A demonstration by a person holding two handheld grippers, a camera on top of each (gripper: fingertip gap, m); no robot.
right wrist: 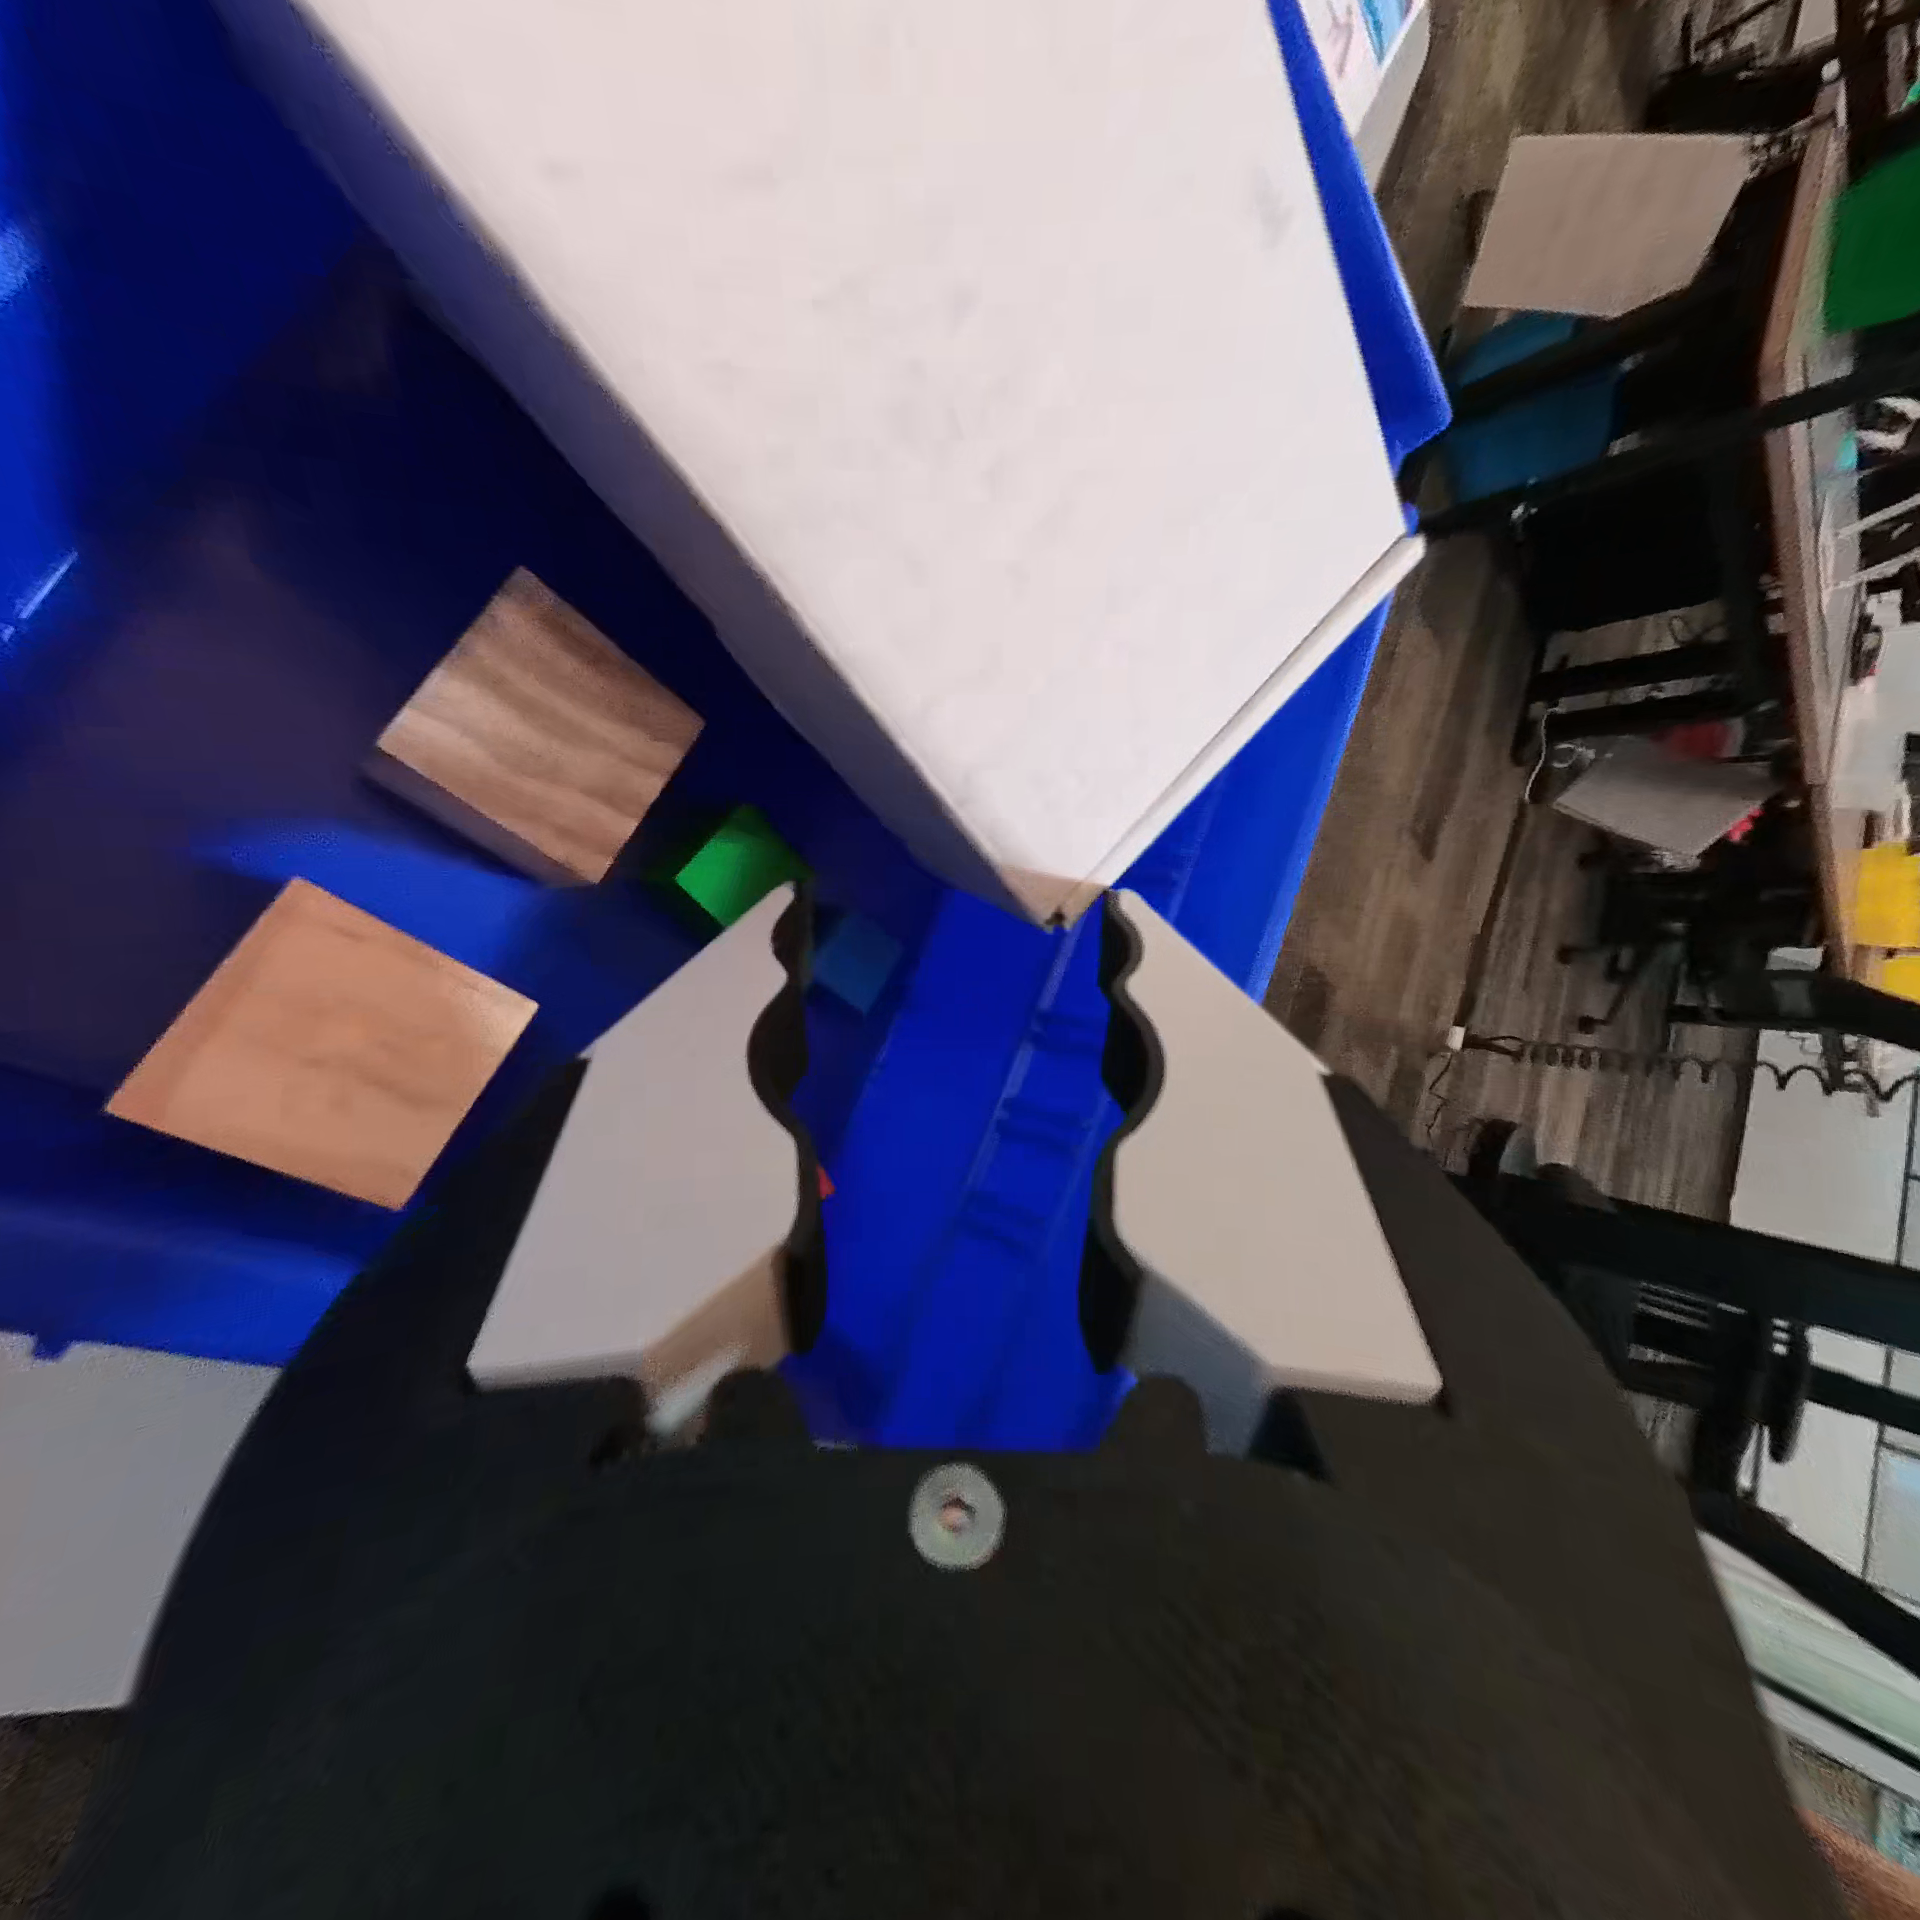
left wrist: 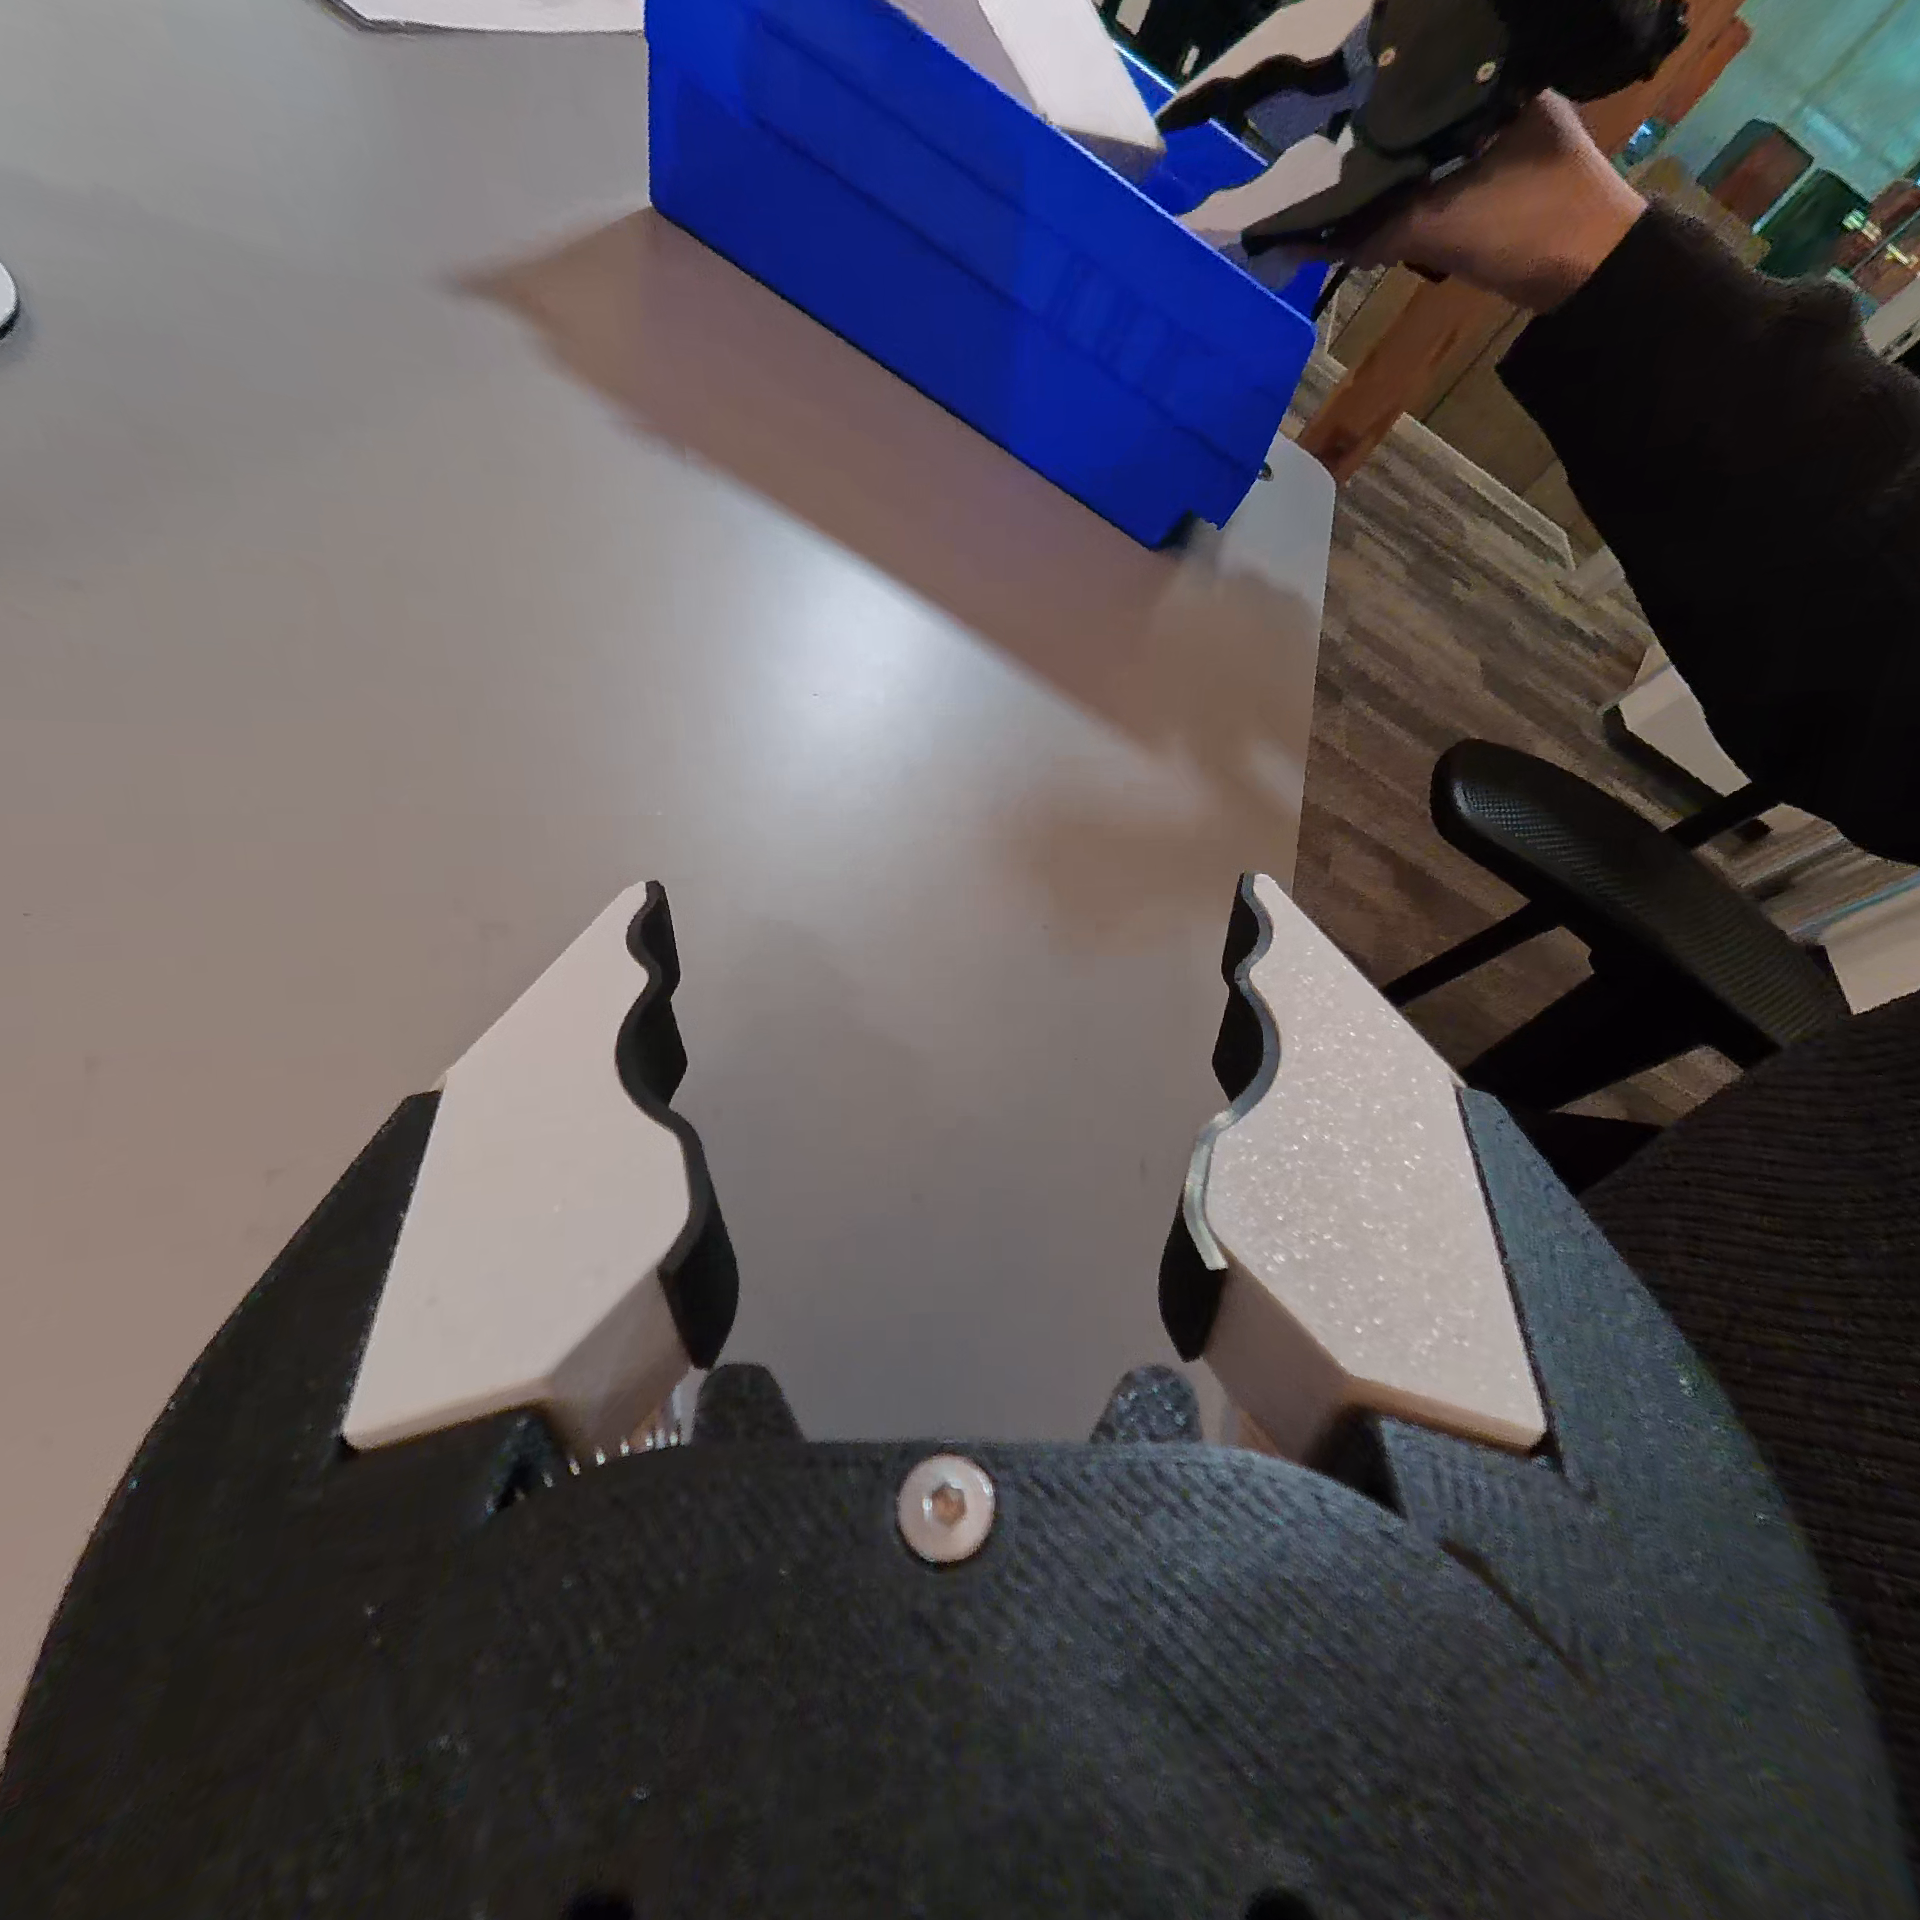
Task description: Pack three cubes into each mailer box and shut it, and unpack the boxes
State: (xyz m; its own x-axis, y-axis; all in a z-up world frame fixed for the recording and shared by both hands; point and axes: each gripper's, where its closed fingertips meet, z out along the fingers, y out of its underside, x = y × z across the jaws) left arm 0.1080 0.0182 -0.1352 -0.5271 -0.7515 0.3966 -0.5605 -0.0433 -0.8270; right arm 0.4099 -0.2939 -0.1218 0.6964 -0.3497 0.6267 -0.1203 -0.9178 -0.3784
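Observation:
A white mailer box point(right wrist: 883, 416) stands tilted on one corner inside a blue bin point(right wrist: 208, 312); both also show in the left wrist view, the box point(left wrist: 1049, 73) and the bin point(left wrist: 935, 312). Two wooden cubes point(right wrist: 540, 727) point(right wrist: 322, 1039), a green cube point(right wrist: 727, 862) and a blue cube point(right wrist: 852, 961) lie in the bin. My right gripper point(right wrist: 956, 904) is open, its fingertips either side of the box's lower corner without clamping it. It also shows in the left wrist view point(left wrist: 1195, 166), held by a hand. My left gripper point(left wrist: 956, 894) is open and empty over the grey table point(left wrist: 416, 623).
The table's right edge point(left wrist: 1314, 675) runs close to the bin's corner. A black chair armrest point(left wrist: 1621, 883) and wood-look floor lie beyond it. A white round object point(left wrist: 5, 301) sits at the table's left edge. Desks and equipment point(right wrist: 1662, 623) fill the background. Spacing between my two grippers at the tips: around 45 cm. From my right tips it is roughly 5 cm to the blue cube point(right wrist: 852, 961); from my left, 45 cm.

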